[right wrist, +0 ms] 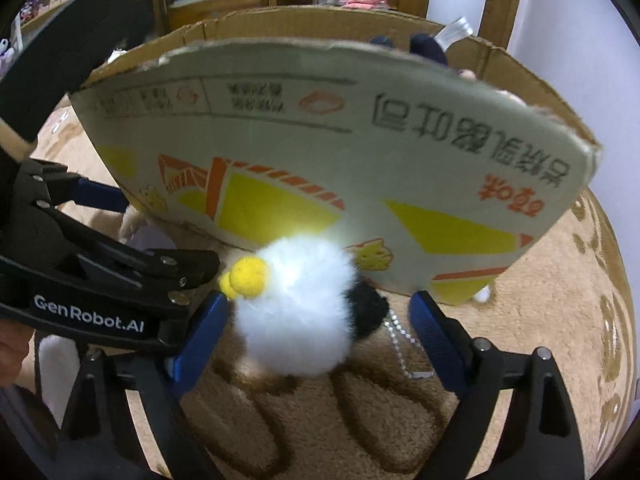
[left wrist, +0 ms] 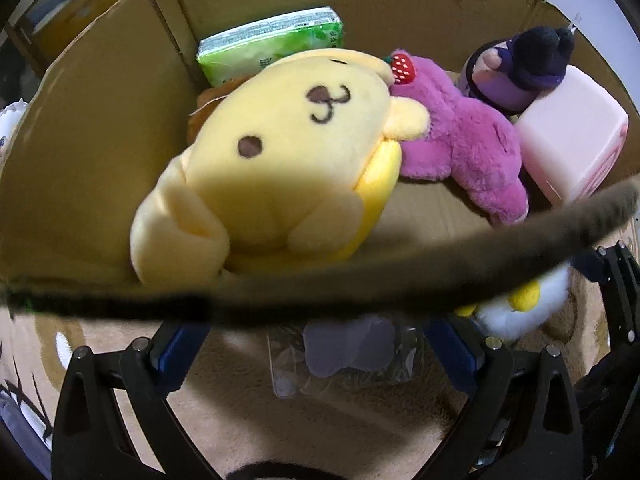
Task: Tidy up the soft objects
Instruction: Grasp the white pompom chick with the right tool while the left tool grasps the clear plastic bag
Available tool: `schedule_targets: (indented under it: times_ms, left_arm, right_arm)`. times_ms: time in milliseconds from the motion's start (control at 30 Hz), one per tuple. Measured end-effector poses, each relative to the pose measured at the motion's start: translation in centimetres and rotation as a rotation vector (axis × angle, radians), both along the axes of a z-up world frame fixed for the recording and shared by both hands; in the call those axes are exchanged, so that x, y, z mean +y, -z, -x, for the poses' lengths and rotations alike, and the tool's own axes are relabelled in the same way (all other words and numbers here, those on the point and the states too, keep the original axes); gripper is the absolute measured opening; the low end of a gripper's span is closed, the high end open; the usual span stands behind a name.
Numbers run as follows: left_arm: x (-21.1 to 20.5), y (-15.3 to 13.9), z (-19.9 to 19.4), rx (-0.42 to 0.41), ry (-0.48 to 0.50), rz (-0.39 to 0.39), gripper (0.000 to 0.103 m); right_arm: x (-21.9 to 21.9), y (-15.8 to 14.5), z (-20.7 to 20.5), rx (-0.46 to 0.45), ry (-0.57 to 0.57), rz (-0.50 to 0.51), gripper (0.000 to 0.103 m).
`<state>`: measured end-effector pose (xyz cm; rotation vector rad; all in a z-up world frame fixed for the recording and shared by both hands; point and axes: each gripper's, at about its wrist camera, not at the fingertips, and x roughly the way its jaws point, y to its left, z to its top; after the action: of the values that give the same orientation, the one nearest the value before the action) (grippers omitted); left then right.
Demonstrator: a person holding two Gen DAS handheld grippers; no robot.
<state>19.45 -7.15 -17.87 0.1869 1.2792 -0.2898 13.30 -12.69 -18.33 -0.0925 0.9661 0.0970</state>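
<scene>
The right gripper [right wrist: 316,344] has its blue pads spread wide on both sides of the fluffy white ball toy with yellow bobbles and a black part [right wrist: 298,308]. The pads do not press on it, so the toy is not held. It lies on the tan rug with brown shapes [right wrist: 520,340], just outside the near wall of the big brown cardboard box with yellow and orange print [right wrist: 360,152].

If the pads close on only the long fluff, the toy could slip out on the way up. Its thin silver bead chain [right wrist: 404,344] could drag or snag. The near wall is tall, so a low lift could bump it. The left gripper [left wrist: 316,344] is very close beside the right one, and the two could knock together. Its jaws are spread too, over a clear plastic bag with something pale purple inside [left wrist: 344,352] on the rug.

Inside the box lie a big yellow plush dog [left wrist: 280,152], a pink-purple plush bear with a strawberry [left wrist: 464,140], a green tissue pack [left wrist: 272,44] at the far wall, a purple and black doll [left wrist: 520,68] and a pale pink block [left wrist: 576,128] in the far right corner.
</scene>
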Motion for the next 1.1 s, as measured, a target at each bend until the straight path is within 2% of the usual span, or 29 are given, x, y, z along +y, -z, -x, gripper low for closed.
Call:
schedule_targets:
  times_ms: [600, 900, 1100]
  left_arm:
    - [0.6, 1.1, 0.8, 0.005, -0.023, 0.004, 0.102]
    - [1.6, 0.6, -0.6, 0.036, -0.026, 0.022, 0.102]
    - [1.8, 0.5, -0.9, 0.038, -0.024, 0.020, 0.102]
  right_arm:
    - [0.0, 0.4, -0.2, 0.006, 0.002, -0.003, 0.095]
    - [-1.0, -0.2, -0.1, 0.007, 0.010, -0.014, 0.090]
    - [-2.0, -0.6, -0.1, 0.005, 0.020, -0.020, 0.084]
